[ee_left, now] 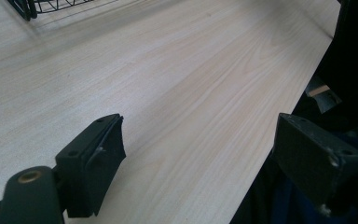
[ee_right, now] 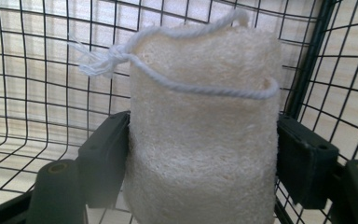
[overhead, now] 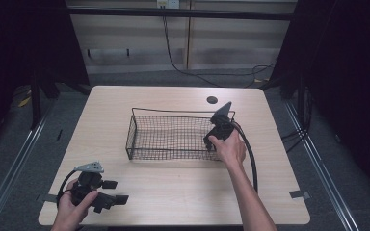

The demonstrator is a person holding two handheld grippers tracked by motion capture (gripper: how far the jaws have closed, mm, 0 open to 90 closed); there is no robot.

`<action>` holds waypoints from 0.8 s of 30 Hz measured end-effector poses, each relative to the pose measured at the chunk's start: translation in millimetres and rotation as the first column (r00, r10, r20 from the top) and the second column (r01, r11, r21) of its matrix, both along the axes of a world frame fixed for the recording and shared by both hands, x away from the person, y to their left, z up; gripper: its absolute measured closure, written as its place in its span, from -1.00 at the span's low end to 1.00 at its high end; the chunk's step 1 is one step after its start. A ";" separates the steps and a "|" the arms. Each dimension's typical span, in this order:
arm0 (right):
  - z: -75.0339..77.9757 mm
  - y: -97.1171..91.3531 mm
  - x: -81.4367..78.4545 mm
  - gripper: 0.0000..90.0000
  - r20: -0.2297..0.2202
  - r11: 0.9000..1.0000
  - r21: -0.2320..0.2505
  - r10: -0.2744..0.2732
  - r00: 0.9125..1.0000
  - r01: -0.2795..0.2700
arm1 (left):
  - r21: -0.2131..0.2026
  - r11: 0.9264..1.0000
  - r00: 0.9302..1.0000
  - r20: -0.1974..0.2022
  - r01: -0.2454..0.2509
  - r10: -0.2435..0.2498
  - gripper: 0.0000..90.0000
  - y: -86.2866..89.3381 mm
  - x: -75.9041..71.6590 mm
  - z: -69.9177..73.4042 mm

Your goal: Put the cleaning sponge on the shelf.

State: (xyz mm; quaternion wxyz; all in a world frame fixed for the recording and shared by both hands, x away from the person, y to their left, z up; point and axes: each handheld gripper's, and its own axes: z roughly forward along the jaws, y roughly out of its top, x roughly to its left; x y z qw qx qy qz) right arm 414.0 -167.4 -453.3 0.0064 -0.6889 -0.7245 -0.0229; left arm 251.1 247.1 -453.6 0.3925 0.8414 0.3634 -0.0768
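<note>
Holding the loofah sponge by its sides inside the wire basket, my right gripper half-closed, I judge it light, springy, while my left gripper rests open, empty.

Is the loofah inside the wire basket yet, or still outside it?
Inside. In the right gripper view the loofah sits between the right gripper's jaws with the wire basket's mesh behind and beside it.
</note>
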 end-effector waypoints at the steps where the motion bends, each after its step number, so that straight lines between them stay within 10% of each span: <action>1: 0.0 0.0 0.0 -0.42 0.000 1.000 0.000 0.000 1.000 0.000 | 0.000 1.000 1.000 0.000 0.000 0.000 -0.64 0.0 0.0 0.0; 24: 10.7 -7.7 -3.7 -0.63 0.026 0.999 0.048 -0.001 1.000 0.000 | 0.001 1.000 1.000 -0.001 0.002 -0.002 -0.64 -0.1 0.2 0.0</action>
